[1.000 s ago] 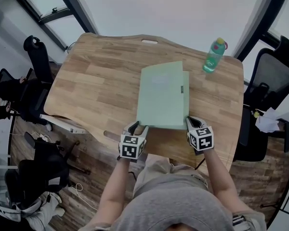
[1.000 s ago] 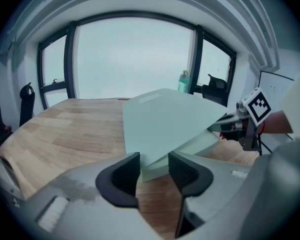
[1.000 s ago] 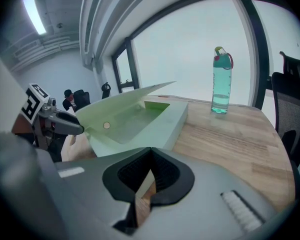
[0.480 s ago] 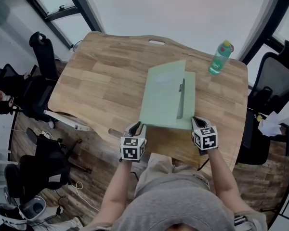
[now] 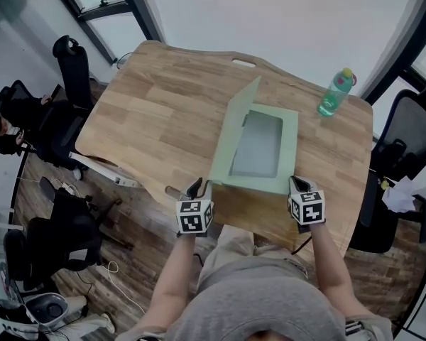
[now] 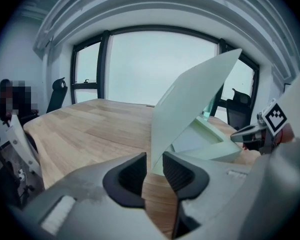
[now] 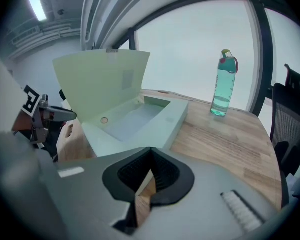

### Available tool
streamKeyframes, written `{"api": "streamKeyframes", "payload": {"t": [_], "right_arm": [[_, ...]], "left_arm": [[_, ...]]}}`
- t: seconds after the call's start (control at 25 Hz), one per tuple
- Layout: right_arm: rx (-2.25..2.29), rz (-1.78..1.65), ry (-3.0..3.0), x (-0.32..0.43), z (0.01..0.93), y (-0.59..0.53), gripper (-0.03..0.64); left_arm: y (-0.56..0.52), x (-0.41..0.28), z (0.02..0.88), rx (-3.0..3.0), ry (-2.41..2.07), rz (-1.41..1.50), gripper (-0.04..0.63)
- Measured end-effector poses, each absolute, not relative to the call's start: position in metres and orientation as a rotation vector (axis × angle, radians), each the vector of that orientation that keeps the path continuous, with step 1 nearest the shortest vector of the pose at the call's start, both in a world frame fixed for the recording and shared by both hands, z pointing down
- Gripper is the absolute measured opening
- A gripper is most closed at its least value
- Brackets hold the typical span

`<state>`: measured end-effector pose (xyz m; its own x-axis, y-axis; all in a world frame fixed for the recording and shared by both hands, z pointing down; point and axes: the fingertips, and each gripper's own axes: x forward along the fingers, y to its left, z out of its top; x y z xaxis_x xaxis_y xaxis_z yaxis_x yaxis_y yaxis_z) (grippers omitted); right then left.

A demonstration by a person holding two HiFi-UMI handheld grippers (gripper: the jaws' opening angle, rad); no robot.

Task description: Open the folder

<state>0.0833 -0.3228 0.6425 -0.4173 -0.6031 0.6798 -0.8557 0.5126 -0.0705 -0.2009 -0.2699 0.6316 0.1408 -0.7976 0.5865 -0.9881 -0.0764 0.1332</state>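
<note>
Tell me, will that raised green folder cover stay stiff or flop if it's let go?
Probably stiff: the cover stands as a flat sheet without sagging. The left tongs have its lower corner between their jaws, which are opening, so once freed it would likely fall rather than stay up. It looks like thin, light card.

One folder (image 5: 236, 130), one bottle (image 5: 335, 95) (teal, capped) and one table (image 5: 163, 112).
</note>
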Motion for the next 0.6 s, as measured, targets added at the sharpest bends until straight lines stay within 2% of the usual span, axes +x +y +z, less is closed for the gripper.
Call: {"api": "streamKeyframes", "payload": {"t": [0.4, 0.6], "right_arm": [[1.174, 0.552, -2.16, 0.082, 0.642, -0.322, 0.0], [1.168, 0.556, -2.163, 0.081, 0.642, -0.322, 0.0]], "left_arm": [[-0.265, -0.243, 0.646, 1.702, -1.804, 0.414, 0.204], [-0.263, -0.259, 0.66, 1.583, -1.813, 0.383, 0.207]]}}
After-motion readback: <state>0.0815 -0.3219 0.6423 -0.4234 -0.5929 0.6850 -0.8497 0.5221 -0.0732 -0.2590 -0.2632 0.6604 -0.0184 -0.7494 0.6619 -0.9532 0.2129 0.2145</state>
